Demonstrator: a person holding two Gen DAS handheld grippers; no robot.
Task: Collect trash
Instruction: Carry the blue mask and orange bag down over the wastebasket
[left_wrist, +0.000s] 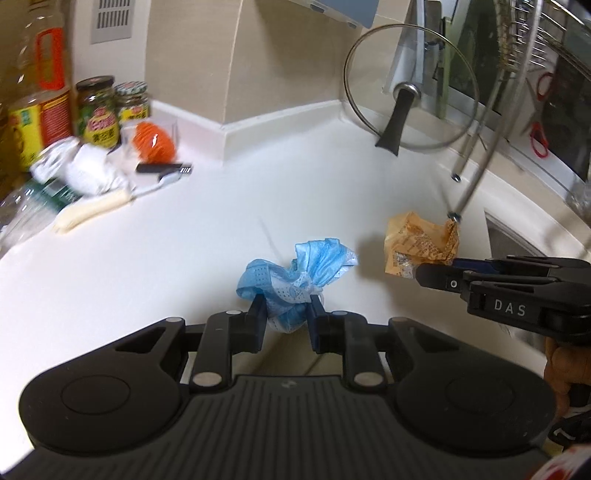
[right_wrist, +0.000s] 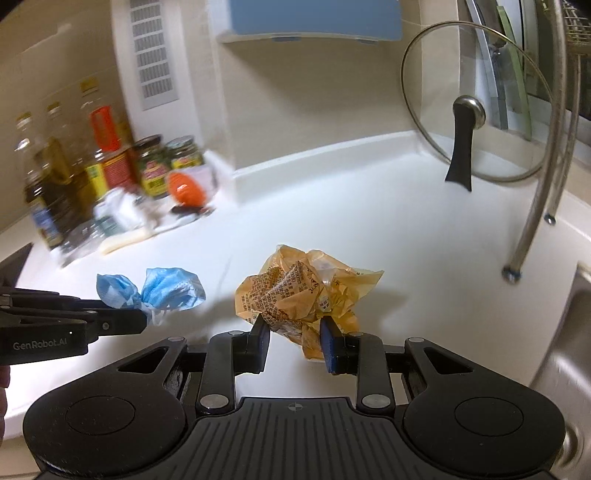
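1. Left wrist view: left gripper (left_wrist: 286, 314) pinching crumpled blue face mask (left_wrist: 299, 273) at its lower bunch, apparently lifted clear of white counter (left_wrist: 184, 258), likely for carrying off as trash. At 3 o'clock, right gripper (left_wrist: 424, 271) clamped on yellow wrapper (left_wrist: 417, 240). Jars (left_wrist: 99, 110) and clutter at 10 o'clock; glass lid (left_wrist: 410, 88) leaning at 1 o'clock.
2. Right wrist view: right gripper (right_wrist: 295, 339) squeezing yellow wrapper (right_wrist: 303, 295) between blue pads (right_wrist: 327, 343), held above counter (right_wrist: 406, 240). At 9 o'clock, left gripper (right_wrist: 142, 319) nipping blue face mask (right_wrist: 159, 291). Sink (right_wrist: 561, 350) edge at 4 o'clock. No bin visible.
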